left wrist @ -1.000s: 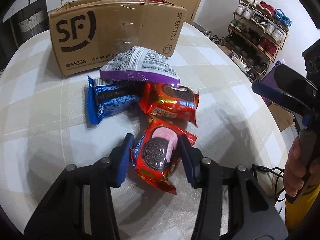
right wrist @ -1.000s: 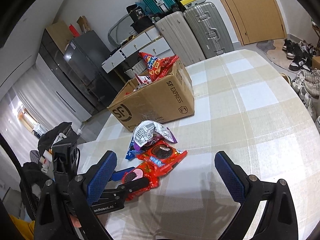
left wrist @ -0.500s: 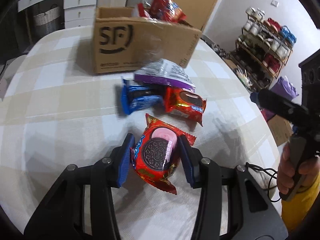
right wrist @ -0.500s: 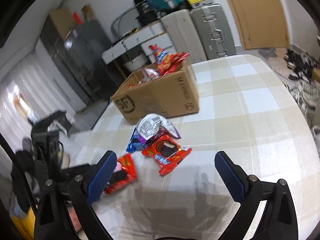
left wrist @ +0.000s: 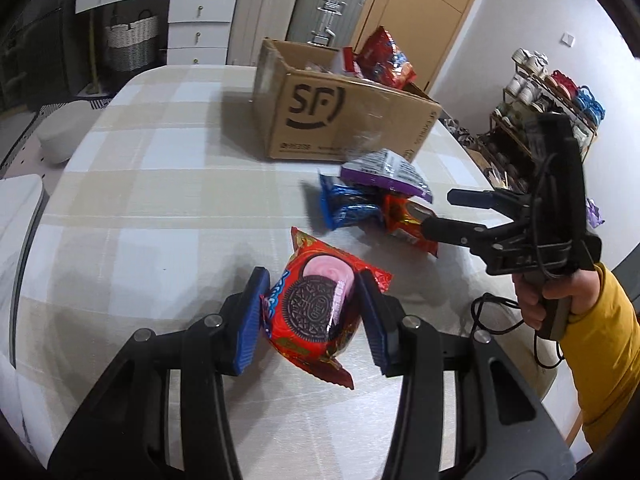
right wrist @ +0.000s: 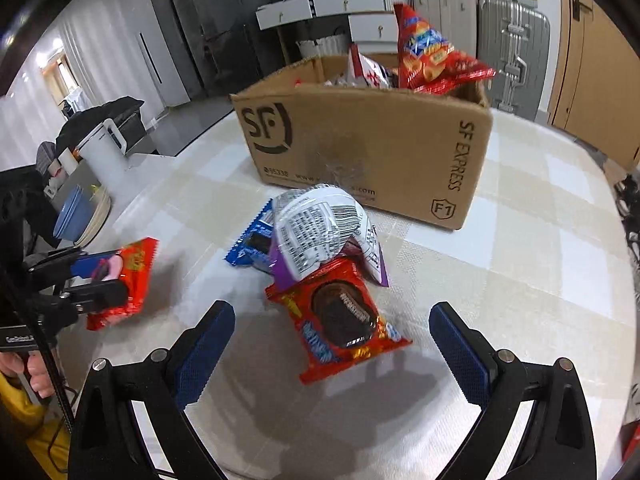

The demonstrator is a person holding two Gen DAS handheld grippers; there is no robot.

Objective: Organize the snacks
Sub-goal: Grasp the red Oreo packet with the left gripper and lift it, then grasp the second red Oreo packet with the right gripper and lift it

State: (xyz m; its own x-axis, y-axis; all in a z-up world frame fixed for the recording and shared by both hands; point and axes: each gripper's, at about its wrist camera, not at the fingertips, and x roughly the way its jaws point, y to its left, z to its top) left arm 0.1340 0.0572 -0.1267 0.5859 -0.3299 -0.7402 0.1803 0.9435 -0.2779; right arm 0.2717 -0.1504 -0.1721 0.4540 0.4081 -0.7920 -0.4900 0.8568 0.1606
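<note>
The red cookie pack (left wrist: 316,312) is squeezed in my left gripper (left wrist: 312,316), away from the box (left wrist: 344,120) (my right gripper (right wrist: 328,344) gapes, holding nothing).

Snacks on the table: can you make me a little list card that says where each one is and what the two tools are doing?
left tool: shut on the red cookie pack
right tool: open, over another red pack
white and purple bag: lies on top of that red pack and the blue pack
cardboard box: behind the pile, snacks inside
</note>
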